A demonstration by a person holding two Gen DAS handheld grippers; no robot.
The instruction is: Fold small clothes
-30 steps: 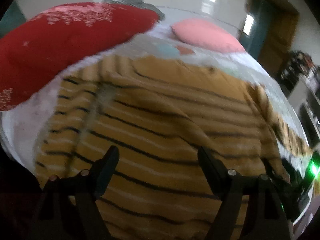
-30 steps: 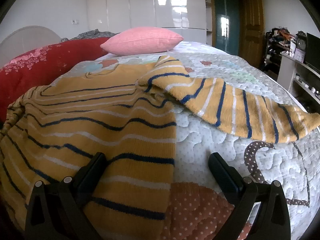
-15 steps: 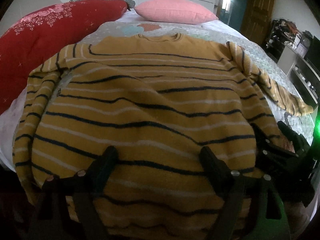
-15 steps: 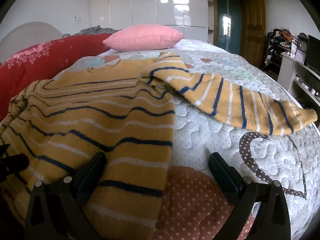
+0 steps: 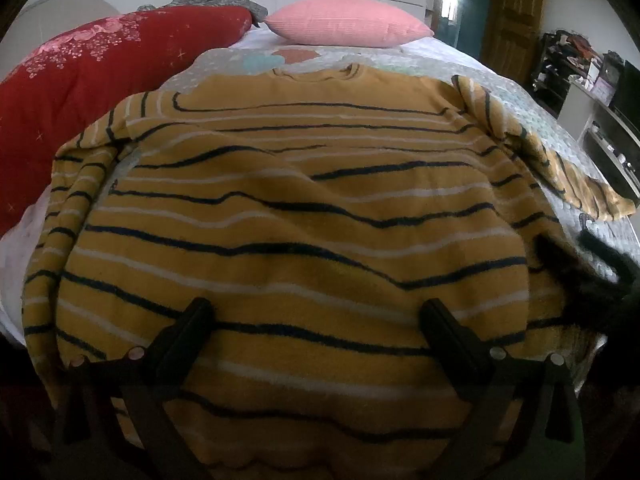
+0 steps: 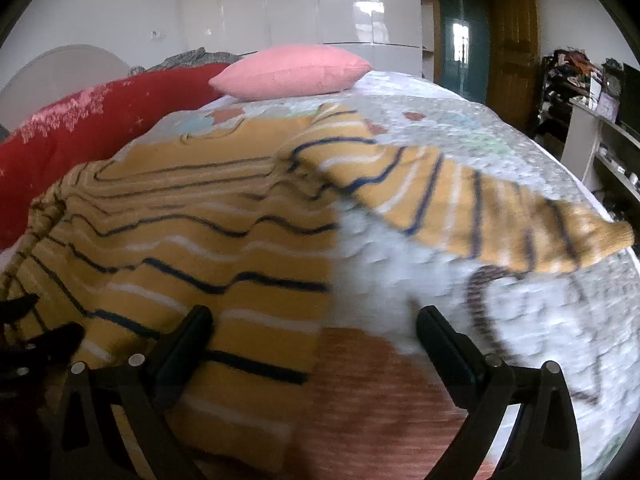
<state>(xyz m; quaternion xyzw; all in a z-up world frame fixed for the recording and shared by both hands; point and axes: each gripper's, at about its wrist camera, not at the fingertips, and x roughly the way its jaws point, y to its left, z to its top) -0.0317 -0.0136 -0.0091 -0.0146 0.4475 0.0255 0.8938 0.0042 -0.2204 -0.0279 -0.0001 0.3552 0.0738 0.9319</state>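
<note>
Lying flat and face up on the quilt (image 5: pixel 512 92), the striped sweater (image 5: pixel 288 216) is the landmark here: red blanket (image 5: pixel 92 68) off its left shoulder, pink pillow (image 5: pixel 344 20) beyond its collar, right sleeve (image 6: pixel 460 196) stretched away to the right with its cuff well apart from the body. Left sleeve (image 5: pixel 64 208) bunched along the sweater's left edge. Left gripper (image 5: pixel 316 320) over the hem, jaws opening to their widest, nothing clamped between them; a second ago they stood narrower and the view was blurred and tilted, now level and settled over the lower body, so judged a release after spreading the garment. Right gripper (image 6: pixel 312 328) over the sweater's right hem corner, jaws wide, empty. Long axis runs hem to collar, collar pointing away toward the pillow. No fold made yet; sleeves likely come first
</note>
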